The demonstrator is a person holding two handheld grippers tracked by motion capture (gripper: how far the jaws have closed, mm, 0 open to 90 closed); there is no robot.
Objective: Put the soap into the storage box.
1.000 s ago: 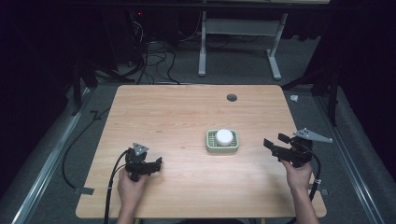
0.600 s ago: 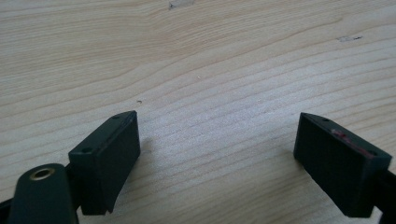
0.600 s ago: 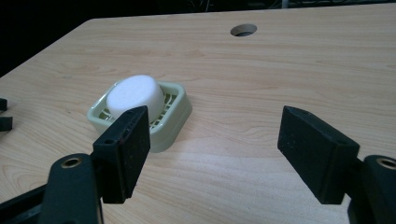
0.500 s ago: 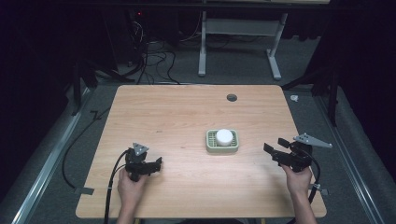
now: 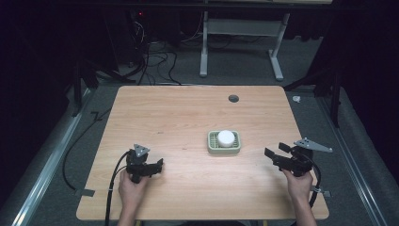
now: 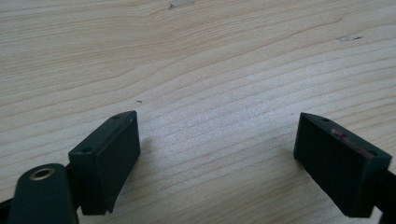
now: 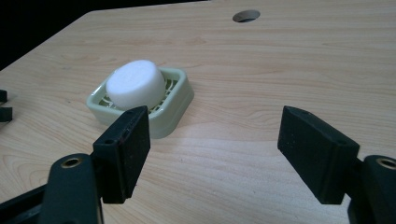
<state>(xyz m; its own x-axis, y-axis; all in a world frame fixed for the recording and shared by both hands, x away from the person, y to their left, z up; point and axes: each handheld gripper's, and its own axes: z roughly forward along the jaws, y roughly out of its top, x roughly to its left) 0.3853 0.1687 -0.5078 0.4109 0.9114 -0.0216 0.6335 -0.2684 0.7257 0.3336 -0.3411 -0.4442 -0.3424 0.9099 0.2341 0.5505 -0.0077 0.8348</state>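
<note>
A pale green slatted soap dish (image 5: 212, 149) sits right of the table's middle, with a round white soap bar (image 5: 226, 137) lying in it. My right gripper (image 5: 275, 150) is held low to the right of the dish and points at it. In the right gripper view its jaws (image 7: 215, 149) stand apart with nothing between them, and the dish (image 7: 173, 108) and the soap (image 7: 135, 84) lie just ahead to the left. My left gripper (image 5: 158, 165) is over the front left of the table. Its jaws (image 6: 219, 158) are open over bare wood.
The wooden table (image 5: 179, 113) has a round cable hole (image 5: 233, 98) near its far edge. Cables trail from both grippers over the near edge. Beyond the table is a dark floor with cables and a desk frame (image 5: 240, 42).
My right gripper has drifted slightly toward the near edge of the table. The left gripper, dish and soap have not moved.
</note>
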